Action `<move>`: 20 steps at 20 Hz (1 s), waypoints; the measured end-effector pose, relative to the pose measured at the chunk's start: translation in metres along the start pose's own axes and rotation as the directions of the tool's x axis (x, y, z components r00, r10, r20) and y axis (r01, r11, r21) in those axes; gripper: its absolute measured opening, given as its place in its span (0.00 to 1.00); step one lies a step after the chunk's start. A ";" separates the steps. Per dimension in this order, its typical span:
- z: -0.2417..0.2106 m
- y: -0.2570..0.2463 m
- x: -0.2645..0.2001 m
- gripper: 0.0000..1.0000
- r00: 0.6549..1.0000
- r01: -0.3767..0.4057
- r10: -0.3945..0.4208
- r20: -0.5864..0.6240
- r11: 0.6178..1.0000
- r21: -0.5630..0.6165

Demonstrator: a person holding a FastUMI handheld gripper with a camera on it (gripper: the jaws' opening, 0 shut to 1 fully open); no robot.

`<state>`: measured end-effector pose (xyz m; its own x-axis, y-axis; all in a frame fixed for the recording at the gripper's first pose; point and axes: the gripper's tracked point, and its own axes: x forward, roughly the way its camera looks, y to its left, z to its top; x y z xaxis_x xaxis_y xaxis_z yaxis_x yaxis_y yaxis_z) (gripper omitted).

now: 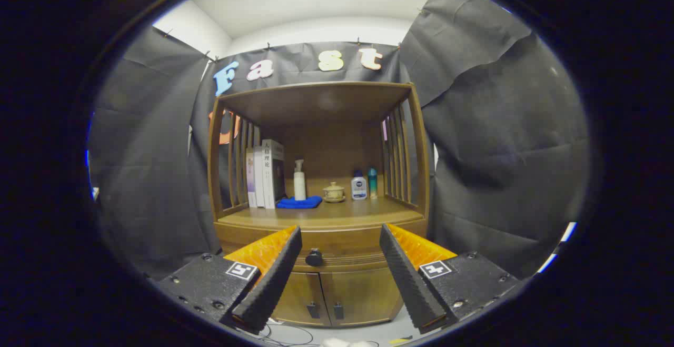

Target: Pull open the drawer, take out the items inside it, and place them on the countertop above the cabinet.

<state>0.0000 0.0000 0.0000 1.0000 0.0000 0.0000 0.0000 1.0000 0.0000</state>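
Nearest, the gripper [340, 241] holds its fingers spread wide and empty. Just beyond and between them, a dark round knob [314, 257] sits on the closed drawer [342, 246] of a wooden cabinet [337, 294]. Above lies the countertop [337, 215], with books [266, 174], bottles and a cup at the far side. Opening has not begun; next, the fingers likely must advance and close on the knob.

Hand-held gripper [339, 231]: ribbed wedge fingers, textured black blocks with screws, square black-and-white marker on each.

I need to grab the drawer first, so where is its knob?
The drawer knob sits just beyond the open gripper, nearer its left finger, below the countertop.
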 end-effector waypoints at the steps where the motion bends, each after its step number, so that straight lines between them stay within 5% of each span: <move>1: -0.003 0.002 0.001 0.97 1.000 -0.001 0.001 -0.010 1.000 0.004; 20: -0.012 0.016 0.008 0.97 0.999 -0.031 0.030 -0.036 0.999 -0.025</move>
<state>0.0080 0.0163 -0.0119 0.9989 0.0304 -0.0362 -0.0313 0.9992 -0.0253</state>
